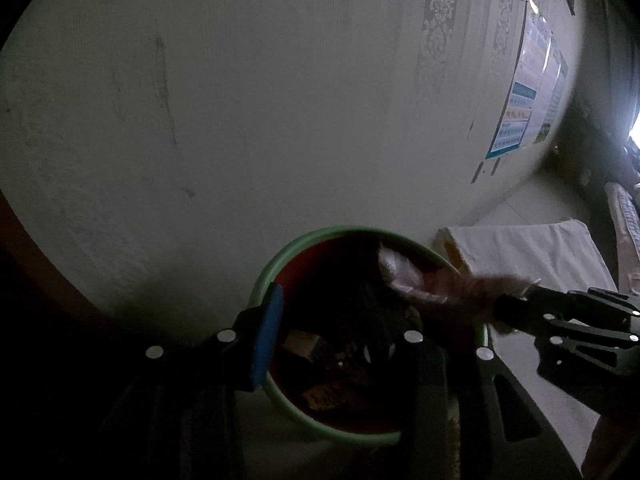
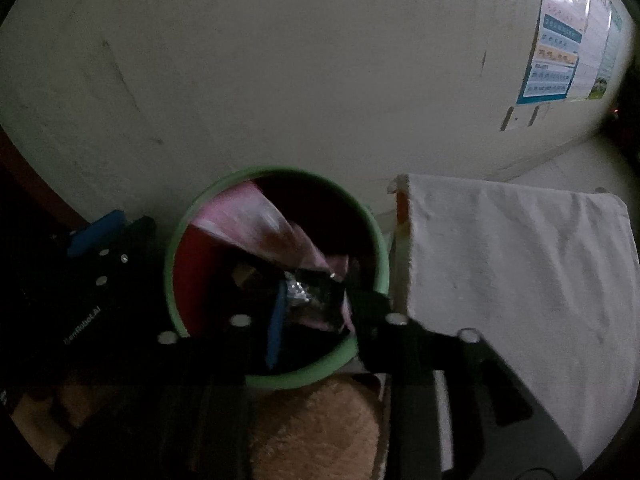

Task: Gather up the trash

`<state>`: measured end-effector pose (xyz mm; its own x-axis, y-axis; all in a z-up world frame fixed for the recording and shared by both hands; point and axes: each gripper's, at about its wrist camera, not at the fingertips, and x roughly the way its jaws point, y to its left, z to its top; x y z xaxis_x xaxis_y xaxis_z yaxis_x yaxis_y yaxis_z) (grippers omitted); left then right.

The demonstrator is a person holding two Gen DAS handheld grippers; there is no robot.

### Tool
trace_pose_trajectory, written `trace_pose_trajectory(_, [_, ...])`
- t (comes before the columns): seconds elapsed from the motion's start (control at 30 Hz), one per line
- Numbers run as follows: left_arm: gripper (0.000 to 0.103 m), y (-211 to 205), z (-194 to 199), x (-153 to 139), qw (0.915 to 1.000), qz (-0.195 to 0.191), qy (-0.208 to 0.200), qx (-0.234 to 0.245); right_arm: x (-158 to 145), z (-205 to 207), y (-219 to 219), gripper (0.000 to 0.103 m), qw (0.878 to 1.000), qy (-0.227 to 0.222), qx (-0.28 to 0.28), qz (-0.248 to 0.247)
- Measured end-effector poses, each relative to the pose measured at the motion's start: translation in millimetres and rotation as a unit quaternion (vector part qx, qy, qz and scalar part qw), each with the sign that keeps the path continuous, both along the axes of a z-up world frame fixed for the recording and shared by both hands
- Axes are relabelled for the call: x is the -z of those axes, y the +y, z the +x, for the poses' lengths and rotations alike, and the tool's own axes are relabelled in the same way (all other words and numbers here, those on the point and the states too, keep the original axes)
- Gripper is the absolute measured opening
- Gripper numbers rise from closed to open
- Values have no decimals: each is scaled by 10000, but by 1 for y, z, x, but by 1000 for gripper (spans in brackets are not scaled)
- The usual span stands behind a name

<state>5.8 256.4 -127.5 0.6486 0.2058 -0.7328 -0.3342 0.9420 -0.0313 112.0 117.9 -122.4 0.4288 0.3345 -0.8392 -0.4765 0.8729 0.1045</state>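
Both tools [image 2: 316, 312] tilted down over green-rimmed bin [image 2: 180, 216]

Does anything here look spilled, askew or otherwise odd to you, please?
Nothing has spilled. The one untidy thing is the pink plastic wrapper: it is only partly inside the green bin, leaning up against the far rim rather than lying down among the other trash.

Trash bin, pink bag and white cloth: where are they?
trash bin [image 2: 176, 240]: right wrist view, on its green rim at the left.
pink bag [image 2: 244, 216]: right wrist view, on the part inside the bin.
white cloth [image 2: 520, 264]: right wrist view, on its middle.
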Motion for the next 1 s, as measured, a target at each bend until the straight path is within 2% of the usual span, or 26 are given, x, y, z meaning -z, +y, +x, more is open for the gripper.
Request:
trace_pose_trajectory(0.03, [38, 0, 0, -1, 10000, -2, -3, -6, 0, 0, -1, 49, 10000, 22, -14, 50])
trace_pose_trajectory(0.1, [42, -4, 3, -4, 10000, 18, -17, -11, 0, -1, -4, 57, 9998, 75, 18, 166])
trace_pose_trajectory(0.17, [42, -7, 3, -6, 10000, 47, -46, 1, 0, -2, -11, 58, 9995, 89, 117, 269])
trace_pose_trajectory(0.23, [43, -13, 2, -13, 9998, 146, -99, 53, -3, -5, -23, 65, 9989, 54, 242, 388])
trace_pose_trajectory(0.43, [64, -45, 1, -42, 9980, 239, -451, 369, -26, -27, -79, 80, 9955, -316, 604, 654])
trace_pose_trajectory(0.47, [72, -54, 1, -49, 9971, 291, -540, 442, -33, -33, -90, 82, 9943, -421, 666, 715])
trace_pose_trajectory(0.53, [75, -74, 1, -66, 9944, 416, -762, 606, -47, -44, -109, 92, 9914, -665, 802, 795])
trace_pose_trajectory(0.6, [87, -94, 1, -82, 9911, 549, -958, 749, -64, -56, -129, 97, 9867, -991, 961, 854])
trace_pose_trajectory(0.63, [94, -101, 0, -88, 9894, 604, -1050, 801, -73, -62, -140, 99, 9836, -1183, 1040, 881])
trace_pose_trajectory(0.67, [95, -114, -2, -97, 9863, 689, -1210, 885, -82, -68, -151, 99, 9800, -1386, 1118, 893])
trace_pose_trajectory(0.83, [95, -161, -13, -128, 9760, 784, -1627, 1218, -117, -98, -196, 99, 9553, -2408, 1526, 780])
trace_pose_trajectory(1.0, [95, -184, -18, -150, 9728, 926, -1878, 985, -135, -126, -228, 99, 9217, -3290, 1954, 632])
